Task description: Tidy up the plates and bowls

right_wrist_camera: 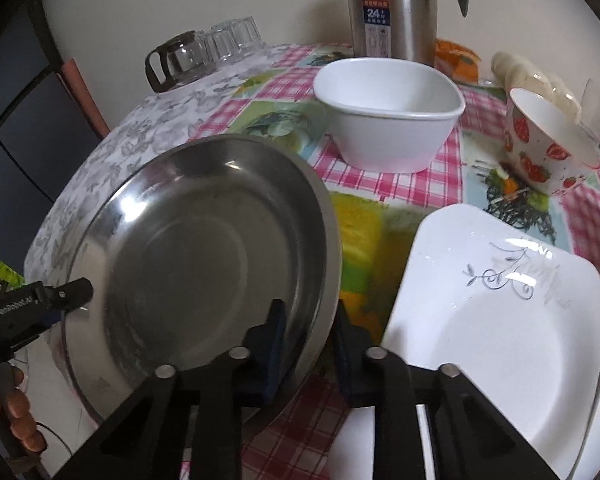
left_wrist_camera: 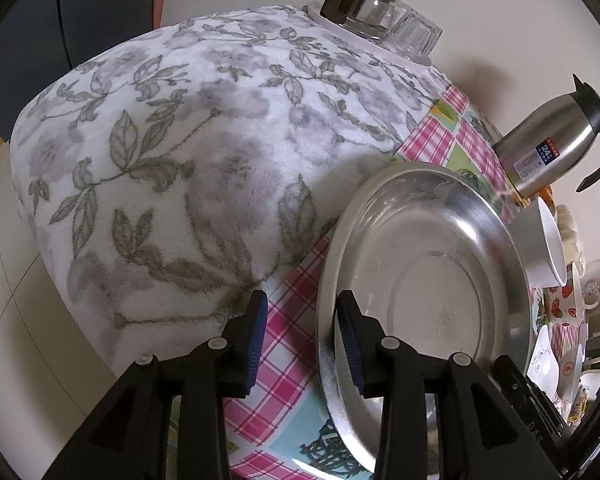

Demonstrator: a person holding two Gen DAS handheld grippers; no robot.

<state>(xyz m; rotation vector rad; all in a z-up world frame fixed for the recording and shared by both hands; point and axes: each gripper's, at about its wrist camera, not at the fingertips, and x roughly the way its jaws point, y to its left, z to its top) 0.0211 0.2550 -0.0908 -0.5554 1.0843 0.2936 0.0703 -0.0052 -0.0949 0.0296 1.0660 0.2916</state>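
A round steel plate [left_wrist_camera: 420, 280] [right_wrist_camera: 188, 264] is tilted above the checked tablecloth [right_wrist_camera: 452, 160]. My right gripper [right_wrist_camera: 310, 320] is shut on the plate's near right rim, one pad inside the dish and one behind it. My left gripper [left_wrist_camera: 302, 320] straddles the opposite rim with its jaws apart. Its outer pad stands clear of the metal, with cloth showing in the gap. The right wrist view also shows the left gripper [right_wrist_camera: 82, 292] at the plate's left edge. On the table are a white square bowl [right_wrist_camera: 388, 120], a strawberry-patterned bowl [right_wrist_camera: 540, 144] and a white square plate [right_wrist_camera: 492, 320].
A floral towel [left_wrist_camera: 180, 160] covers the left part of the table. A steel thermos [right_wrist_camera: 392, 8] stands at the back, and a glass pot [right_wrist_camera: 176, 60] and tumblers at the back left. A person's hand [right_wrist_camera: 16, 412] holds the left gripper beyond the table's edge.
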